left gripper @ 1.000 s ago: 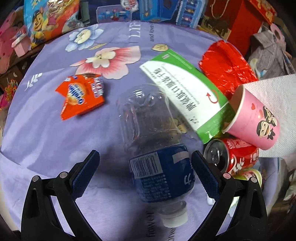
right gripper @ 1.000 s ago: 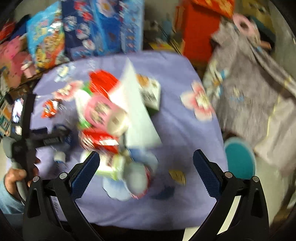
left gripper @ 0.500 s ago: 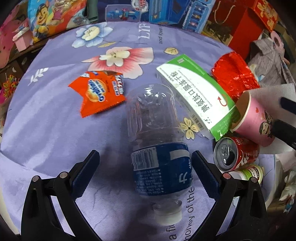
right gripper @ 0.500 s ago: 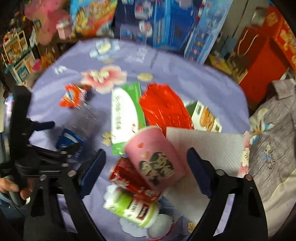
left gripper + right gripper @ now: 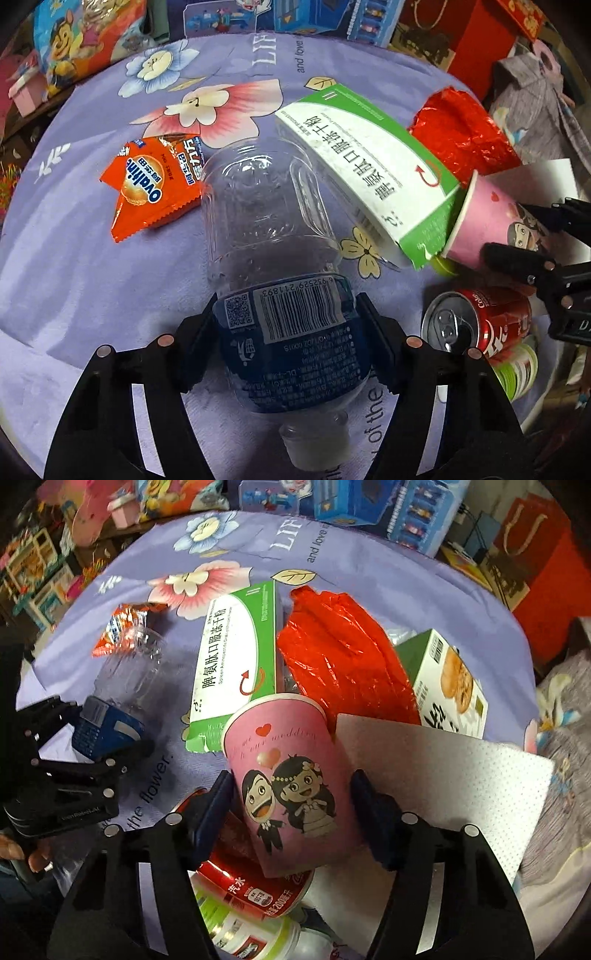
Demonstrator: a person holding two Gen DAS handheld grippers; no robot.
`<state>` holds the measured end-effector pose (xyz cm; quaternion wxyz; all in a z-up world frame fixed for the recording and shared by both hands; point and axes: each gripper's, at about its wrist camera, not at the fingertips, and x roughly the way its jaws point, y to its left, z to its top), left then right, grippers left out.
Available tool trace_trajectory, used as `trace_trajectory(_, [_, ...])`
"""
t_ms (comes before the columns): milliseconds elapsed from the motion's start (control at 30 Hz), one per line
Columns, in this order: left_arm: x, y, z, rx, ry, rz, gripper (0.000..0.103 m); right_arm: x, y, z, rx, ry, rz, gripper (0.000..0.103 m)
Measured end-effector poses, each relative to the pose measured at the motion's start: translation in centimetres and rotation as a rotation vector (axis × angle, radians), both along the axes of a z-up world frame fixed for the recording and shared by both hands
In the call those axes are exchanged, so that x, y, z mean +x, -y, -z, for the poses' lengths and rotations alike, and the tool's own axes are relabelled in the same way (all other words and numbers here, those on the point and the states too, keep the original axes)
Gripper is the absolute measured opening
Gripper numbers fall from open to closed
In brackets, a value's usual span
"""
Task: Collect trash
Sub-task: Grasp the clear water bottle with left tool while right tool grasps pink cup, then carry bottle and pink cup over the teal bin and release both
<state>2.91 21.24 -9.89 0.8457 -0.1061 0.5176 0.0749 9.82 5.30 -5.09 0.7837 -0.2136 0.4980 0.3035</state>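
Lying on its side on the purple cloth [image 5: 74, 288], the empty plastic bottle [image 5: 273, 236] looks light, thin-walled and slick — best taken at its labelled band, just above the cap. The left gripper [image 5: 286, 332] has just been closing there and now clamps that band. Beside the bottle, past the green box [image 5: 369, 166], the pink paper cup [image 5: 291, 782] — soft, easily crushed — sits between the right gripper [image 5: 291, 812] pads, which have been closing; contact seems made, though it is hard to be sure.

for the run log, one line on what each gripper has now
left gripper: closing on plastic bottle | right gripper: closing on pink paper cup
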Motion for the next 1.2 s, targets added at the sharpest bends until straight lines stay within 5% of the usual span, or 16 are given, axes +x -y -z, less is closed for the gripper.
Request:
trace_trajectory(367, [-1.4, 0.8, -3.7, -0.047, 0.056, 0.032, 0.071, -0.9, 4.4, -3.7, 0.212, 0.008, 0.138, 0.061])
trace_trajectory(600, [-1.4, 4.7, -7.6, -0.040, 0.121, 0.126, 0.071, -1.4, 8.6, -6.7, 0.314, 0.063, 0.223, 0.061])
trace_trajectory(867, [0.6, 14.3, -10.1, -0.021, 0.157, 0.348, 0.071, -1.9, 20.1, -7.9, 0.419, 0.108, 0.459, 0.061])
trace_trajectory(1200, [3.5, 29.4, -9.8, -0.027, 0.117, 0.654, 0.071, -4.4, 35.8, -6.8, 0.499, 0.175, 0.759, 0.061])
